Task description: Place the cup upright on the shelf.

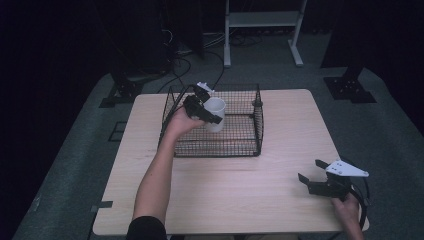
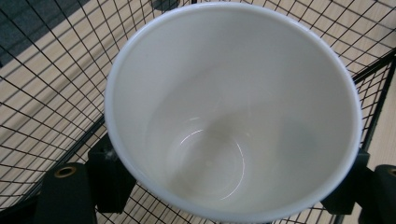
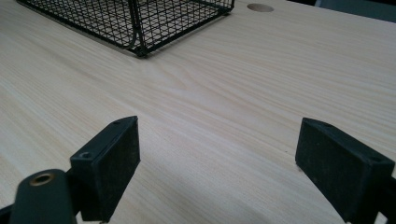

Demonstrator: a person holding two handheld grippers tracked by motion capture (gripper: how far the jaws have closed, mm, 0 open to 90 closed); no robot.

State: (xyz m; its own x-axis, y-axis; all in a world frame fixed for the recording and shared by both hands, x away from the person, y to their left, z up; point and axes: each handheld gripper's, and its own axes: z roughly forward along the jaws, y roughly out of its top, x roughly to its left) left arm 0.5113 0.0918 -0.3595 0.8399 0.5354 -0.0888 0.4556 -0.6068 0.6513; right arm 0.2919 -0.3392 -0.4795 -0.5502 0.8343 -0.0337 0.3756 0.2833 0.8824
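A white cup (image 1: 215, 114) hangs inside the black wire basket (image 1: 248, 146) at its left side, with my left gripper (image 1: 204, 111) shut on it. In the left gripper view the empty cup (image 2: 233, 112) faces the camera mouth-first, a black pad (image 2: 109, 177) pressed on each side of its wall and basket mesh behind it. My right gripper (image 1: 311, 173) stands open low over the table's near right corner, nothing between its jaws. In the right gripper view its pads (image 3: 109, 165) are wide apart over bare wood.
The basket (image 3: 140, 21) sits at the middle-back of the light wooden table (image 1: 280, 200). A round hole (image 3: 260, 7) is in the tabletop past the basket's corner. Dark floor, cables and stand legs (image 1: 227, 47) lie beyond the table.
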